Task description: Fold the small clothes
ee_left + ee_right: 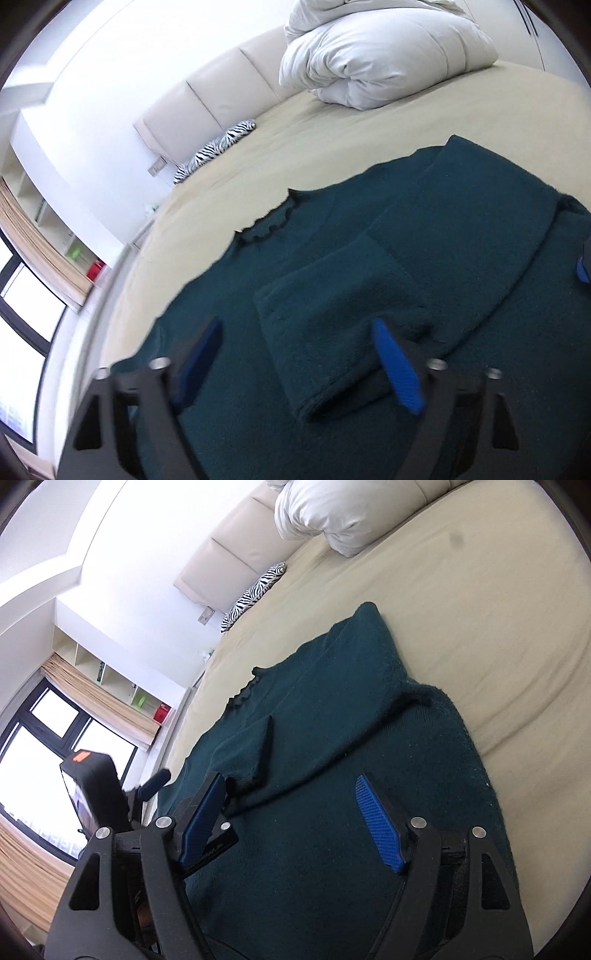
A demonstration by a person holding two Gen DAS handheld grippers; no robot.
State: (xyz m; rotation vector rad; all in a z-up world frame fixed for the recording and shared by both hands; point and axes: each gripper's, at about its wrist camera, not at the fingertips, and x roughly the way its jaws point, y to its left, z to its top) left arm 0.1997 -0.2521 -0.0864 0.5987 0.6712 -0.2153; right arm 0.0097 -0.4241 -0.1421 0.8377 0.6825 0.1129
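Note:
A dark green knitted sweater (424, 229) lies flat on the beige bed sheet (332, 129), frilled collar (273, 221) toward the headboard. Both sleeves are folded in over the body; one cuff (332, 321) lies across the middle. My left gripper (297, 328) hovers over the sweater's lower part near that cuff, blue pads apart and pressing on nothing. My right gripper (288, 781) is open too, over the sweater (332, 738) beside the folded sleeve end (255, 749). The left gripper's body (96, 786) shows at the left of the right wrist view.
A bunched white duvet (369, 62) sits at the head of the bed by the cream headboard (221, 92). A zebra-striped item (218, 144) lies at the bed's far edge. Beyond it are a window (55, 738), curtains and wall shelves (122, 686).

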